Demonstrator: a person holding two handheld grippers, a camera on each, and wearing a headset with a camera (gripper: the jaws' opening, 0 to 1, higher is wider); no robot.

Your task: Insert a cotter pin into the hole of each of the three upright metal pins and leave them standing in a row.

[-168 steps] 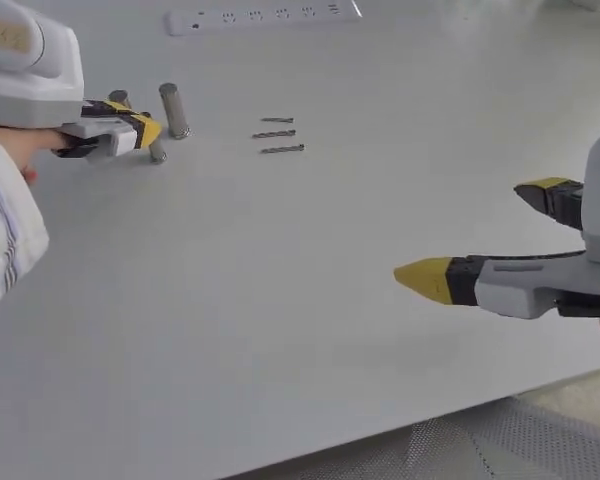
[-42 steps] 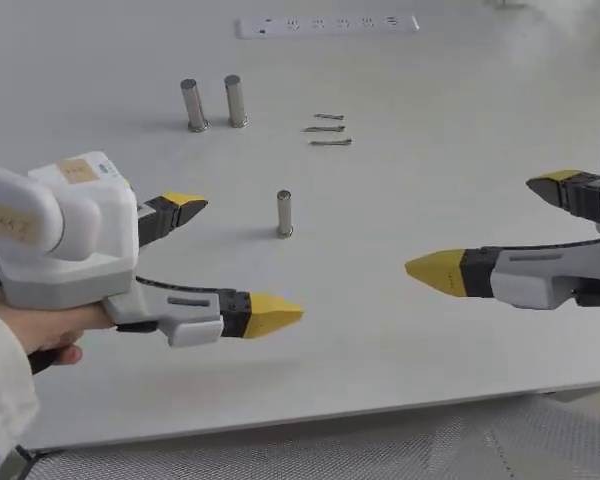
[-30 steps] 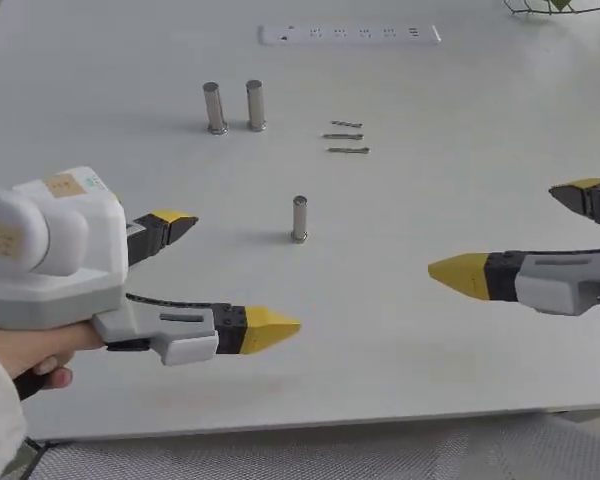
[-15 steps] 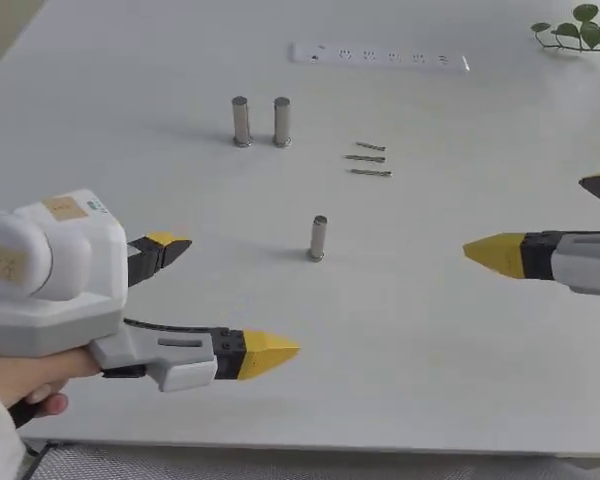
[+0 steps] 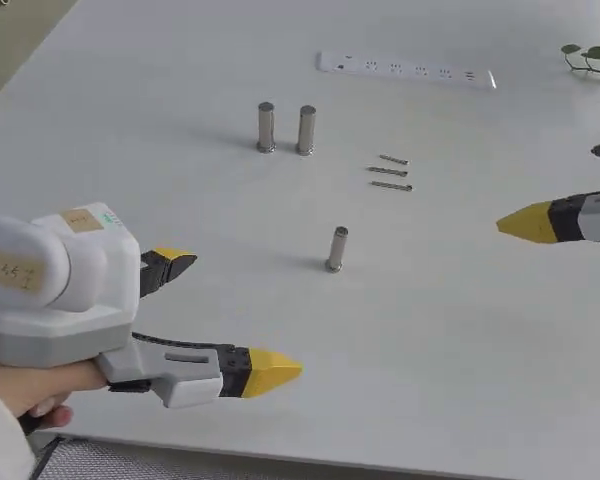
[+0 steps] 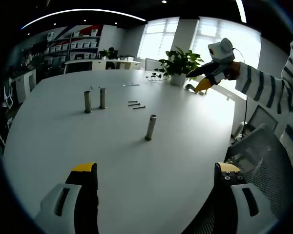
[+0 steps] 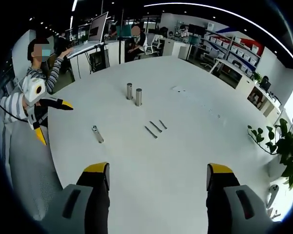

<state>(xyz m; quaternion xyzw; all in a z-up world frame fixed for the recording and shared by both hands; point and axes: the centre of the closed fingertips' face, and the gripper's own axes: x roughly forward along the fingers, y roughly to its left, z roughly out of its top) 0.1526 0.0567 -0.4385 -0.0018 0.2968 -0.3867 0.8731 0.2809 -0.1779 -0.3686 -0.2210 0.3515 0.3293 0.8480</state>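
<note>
We see three pins [image 5: 337, 248] upright; three cotter pins [image 5: 391, 172] lie flat, parallel, on the tabletop [image 5: 430, 350]. Left gripper [image 5: 238, 314], right gripper [image 7: 158, 170]: jaws apart, empty.

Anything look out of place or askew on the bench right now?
One metal pin stands alone, nearer the person, off the line of the two pins upright side by side at the back. The three cotter pins lie loose beside that pair, none inserted. Nothing looks spilled or damaged.

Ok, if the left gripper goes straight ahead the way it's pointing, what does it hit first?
Probably the lone metal pin, standing almost centred ahead of the left gripper, though depth is unclear.
</note>
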